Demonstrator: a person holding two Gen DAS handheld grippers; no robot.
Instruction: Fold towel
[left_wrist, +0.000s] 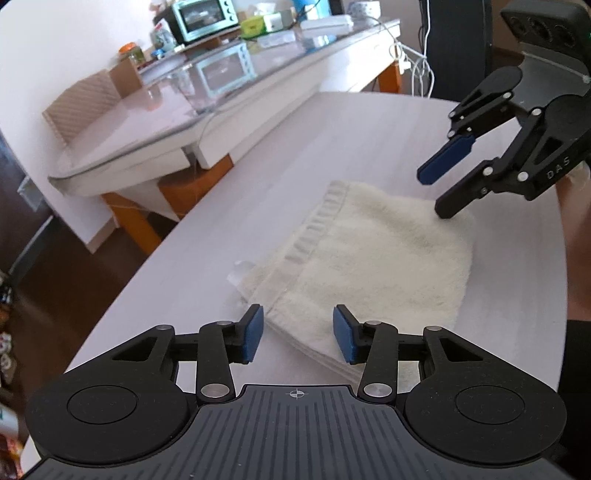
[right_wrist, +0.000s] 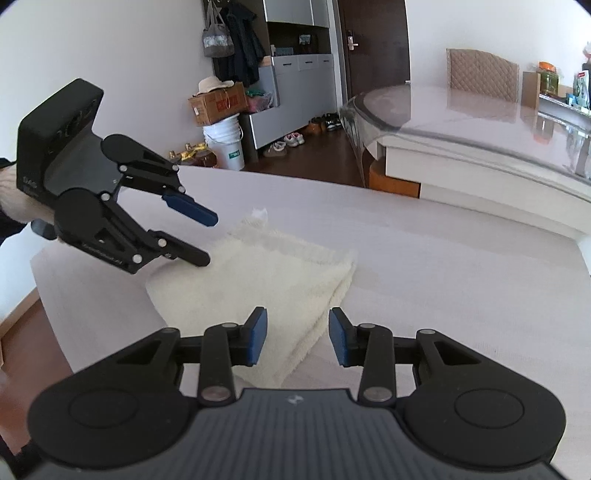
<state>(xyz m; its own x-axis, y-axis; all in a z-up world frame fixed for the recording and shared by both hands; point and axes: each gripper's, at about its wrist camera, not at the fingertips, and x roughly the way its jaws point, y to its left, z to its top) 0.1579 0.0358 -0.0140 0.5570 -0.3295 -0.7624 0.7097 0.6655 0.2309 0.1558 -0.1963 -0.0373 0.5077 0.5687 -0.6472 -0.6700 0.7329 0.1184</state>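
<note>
Lying folded, towel (left_wrist: 369, 266) between open hand-held grippers

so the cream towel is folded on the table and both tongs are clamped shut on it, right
Not quite. The cream towel is folded on the table, but neither pair is clamped on it: the left tongs and the right tongs are both open, as each wrist view shows. The lower right finger looks to touch the towel.
</note>
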